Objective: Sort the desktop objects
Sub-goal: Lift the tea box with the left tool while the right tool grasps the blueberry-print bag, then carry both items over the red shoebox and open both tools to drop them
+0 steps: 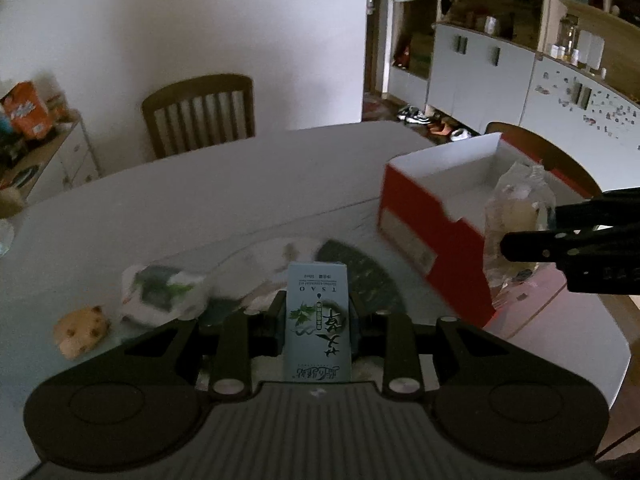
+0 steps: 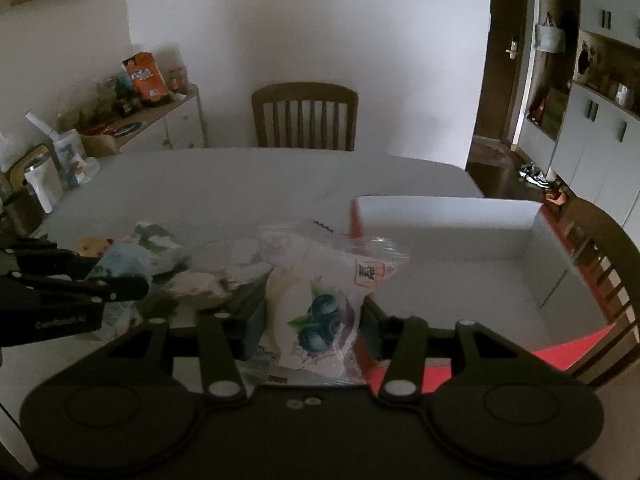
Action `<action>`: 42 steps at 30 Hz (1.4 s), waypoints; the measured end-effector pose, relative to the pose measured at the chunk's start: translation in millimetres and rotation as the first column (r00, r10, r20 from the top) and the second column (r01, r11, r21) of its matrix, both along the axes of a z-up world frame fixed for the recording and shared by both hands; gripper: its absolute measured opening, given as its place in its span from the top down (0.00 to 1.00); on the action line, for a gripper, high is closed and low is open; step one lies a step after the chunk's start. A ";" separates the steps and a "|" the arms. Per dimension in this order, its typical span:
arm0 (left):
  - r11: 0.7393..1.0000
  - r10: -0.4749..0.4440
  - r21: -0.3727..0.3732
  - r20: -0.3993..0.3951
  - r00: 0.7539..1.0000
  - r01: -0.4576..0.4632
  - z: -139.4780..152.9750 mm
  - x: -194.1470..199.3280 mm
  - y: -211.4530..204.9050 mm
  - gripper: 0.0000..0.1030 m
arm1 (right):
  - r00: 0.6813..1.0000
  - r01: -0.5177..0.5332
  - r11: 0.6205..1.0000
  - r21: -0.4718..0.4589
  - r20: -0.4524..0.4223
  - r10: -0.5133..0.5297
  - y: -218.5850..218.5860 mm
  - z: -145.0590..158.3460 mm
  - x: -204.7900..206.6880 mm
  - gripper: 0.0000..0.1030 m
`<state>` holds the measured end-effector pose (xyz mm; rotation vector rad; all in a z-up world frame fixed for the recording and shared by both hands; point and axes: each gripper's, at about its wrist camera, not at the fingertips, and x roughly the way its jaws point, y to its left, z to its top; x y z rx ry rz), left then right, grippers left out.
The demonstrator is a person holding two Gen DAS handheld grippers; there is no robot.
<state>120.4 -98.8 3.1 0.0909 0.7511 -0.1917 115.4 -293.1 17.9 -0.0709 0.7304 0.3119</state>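
Gripping: left gripper point(image 1: 318, 312) a pale carton point(image 1: 319, 320), right gripper point(image 2: 312, 320) a blueberry packet point(image 2: 320, 312)

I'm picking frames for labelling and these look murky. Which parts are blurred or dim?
Left wrist view: dim; the red box edge and table clutter smear, the held carton stays legible. Right wrist view: equally dim, box rim soft, blueberry packet fairly sharp.

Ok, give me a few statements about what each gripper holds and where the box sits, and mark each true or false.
1. The left gripper is shut on a pale blue printed carton. True.
2. The right gripper is open with nothing in it. False: it is shut on a clear plastic snack packet with a blueberry picture.
3. The red cardboard box with white inside is full. False: its visible interior is bare.
4. A brown chocolate-chip cookie lies on the white table. True.
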 end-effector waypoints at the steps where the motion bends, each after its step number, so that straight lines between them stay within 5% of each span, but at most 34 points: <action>1: 1.000 -0.007 0.000 0.003 1.000 0.007 2.2 2.3 -6.9 0.72 | 1.000 0.001 1.000 0.001 0.000 -0.001 -7.1 0.8 3.1 0.53; 26: 0.961 -0.275 0.010 0.010 0.961 0.275 21.3 112.5 -167.7 0.72 | 1.000 0.011 0.998 -0.061 -0.021 -0.012 -118.3 -17.4 77.7 0.53; 42: 0.942 -0.319 0.041 -0.195 0.927 0.333 -46.5 180.2 -218.9 0.72 | 0.985 -0.066 0.991 -0.119 -0.167 0.046 -135.3 -69.1 114.4 0.53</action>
